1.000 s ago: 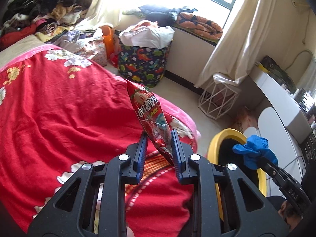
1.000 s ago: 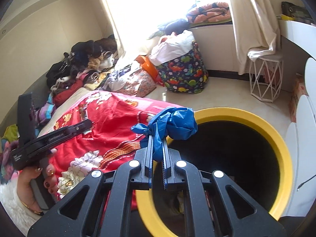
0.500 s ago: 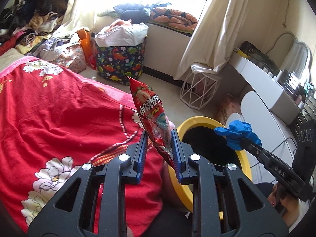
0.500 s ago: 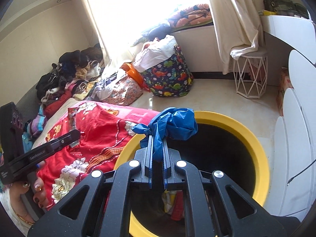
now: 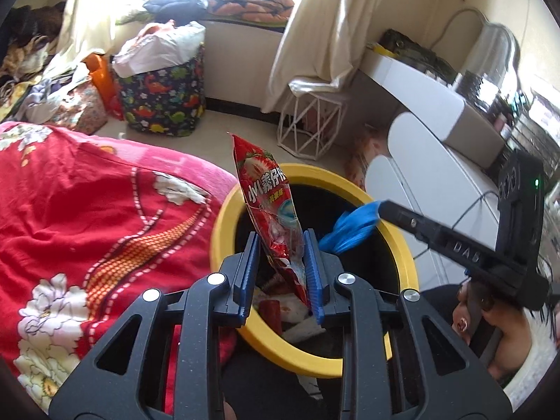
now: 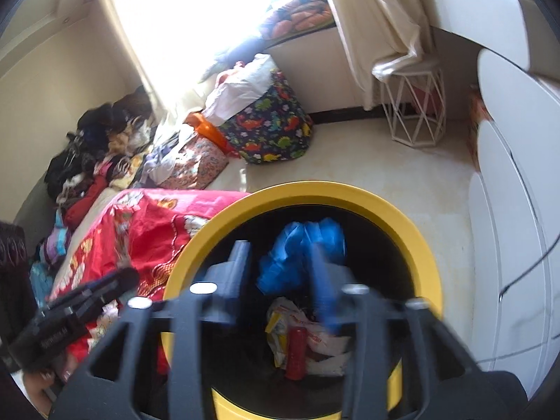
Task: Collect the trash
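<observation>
A yellow-rimmed bin [image 5: 224, 217] [image 6: 315, 189] with a black inside stands beside the bed, and both grippers hang over its mouth. My left gripper [image 5: 281, 273] has a red snack packet [image 5: 266, 203] upright between its blue pads. Its jaws are opening, and the packet still touches both pads. My right gripper [image 6: 280, 266] [image 5: 379, 208] is blurred, its jaws opening wide. A crumpled blue plastic bundle [image 6: 304, 252] [image 5: 350, 225] hangs loose between its fingertips over the bin. White wrappers and a red can [image 6: 297, 346] lie at the bottom.
A red floral bedspread [image 5: 87, 210] borders the bin on the left. Across the floor stand a dinosaur-print basket [image 5: 161, 101] and a white wire stool [image 5: 308, 126]. White desk and cabinet fronts [image 6: 507, 210] close the right side. Clothes are piled by the window.
Both grippers have moved from beside the bed to over the bin's mouth. The right jaws have sprung apart and let go of the blue bundle. The left pads have parted slightly.
</observation>
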The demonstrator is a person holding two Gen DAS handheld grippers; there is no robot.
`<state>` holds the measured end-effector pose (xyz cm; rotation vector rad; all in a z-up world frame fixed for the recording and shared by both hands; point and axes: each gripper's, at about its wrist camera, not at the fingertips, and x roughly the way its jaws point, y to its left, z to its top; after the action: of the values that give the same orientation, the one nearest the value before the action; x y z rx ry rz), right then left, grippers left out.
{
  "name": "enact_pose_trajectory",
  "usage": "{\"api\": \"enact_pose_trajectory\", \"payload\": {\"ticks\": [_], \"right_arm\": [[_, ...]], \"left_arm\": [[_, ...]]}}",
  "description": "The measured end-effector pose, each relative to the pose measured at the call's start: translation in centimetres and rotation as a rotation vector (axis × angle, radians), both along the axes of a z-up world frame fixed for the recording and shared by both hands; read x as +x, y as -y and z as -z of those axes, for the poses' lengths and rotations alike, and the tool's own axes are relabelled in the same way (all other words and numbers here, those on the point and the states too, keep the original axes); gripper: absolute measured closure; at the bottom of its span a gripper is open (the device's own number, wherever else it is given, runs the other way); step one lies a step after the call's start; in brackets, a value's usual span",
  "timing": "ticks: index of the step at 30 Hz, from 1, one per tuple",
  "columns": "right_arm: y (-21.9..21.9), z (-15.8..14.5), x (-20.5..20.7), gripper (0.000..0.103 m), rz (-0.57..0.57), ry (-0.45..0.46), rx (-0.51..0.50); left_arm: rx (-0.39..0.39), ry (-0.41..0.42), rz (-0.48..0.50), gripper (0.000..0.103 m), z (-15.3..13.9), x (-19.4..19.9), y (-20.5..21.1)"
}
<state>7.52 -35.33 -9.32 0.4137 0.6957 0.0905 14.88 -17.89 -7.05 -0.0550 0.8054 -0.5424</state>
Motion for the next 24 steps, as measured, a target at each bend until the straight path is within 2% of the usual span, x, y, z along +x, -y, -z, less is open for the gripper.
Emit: {"api": "enact_pose_trajectory", "payload": {"ticks": [1, 3, 4, 6, 7, 9, 13, 17, 24], "right_arm": [[0.4, 0.0, -0.2, 0.061, 0.016, -0.006, 0.004], [0.9, -0.1, -0.6, 0.051, 0.036, -0.007, 0.015], [1.1, -0.2, -0.9, 0.050, 0.045, -0.001, 0.021], [1.1, -0.5, -1.4, 0.045, 0.043, 0.012, 0.016], [1.0, -0.7, -1.8, 0.042, 0.040, 0.020, 0.008], [0.6, -1.2, -2.5, 0.030, 0.038, 0.047, 0.002], [-0.9, -2.3, -4.3, 0.016, 0.010, 0.117, -0.047], [-2.5, -3.7, -6.0, 0.006, 0.002, 0.204, -0.096], [-6.0, -5.1, -8.5, 0.007, 0.010, 0.344, -0.177]], "left_arm": [[0.008, -0.004, 0.012, 0.075, 0.3, 0.0, 0.4], [0.021, -0.008, 0.026, 0.060, 0.7, -0.1, 0.9], [0.021, -0.008, 0.031, 0.058, 0.8, -0.3, 0.9], [0.024, 0.002, 0.028, 0.039, 0.9, -0.6, 0.8], [0.023, 0.007, 0.021, 0.036, 0.8, -0.7, 0.6], [0.019, 0.020, -0.001, 0.021, 0.5, -1.0, 0.1], [0.019, 0.086, -0.077, 0.011, -0.8, -2.0, -1.9], [0.026, 0.157, -0.176, 0.011, -2.2, -3.5, -4.1], [0.017, 0.217, -0.302, 0.011, -4.1, -6.1, -8.5]]}}
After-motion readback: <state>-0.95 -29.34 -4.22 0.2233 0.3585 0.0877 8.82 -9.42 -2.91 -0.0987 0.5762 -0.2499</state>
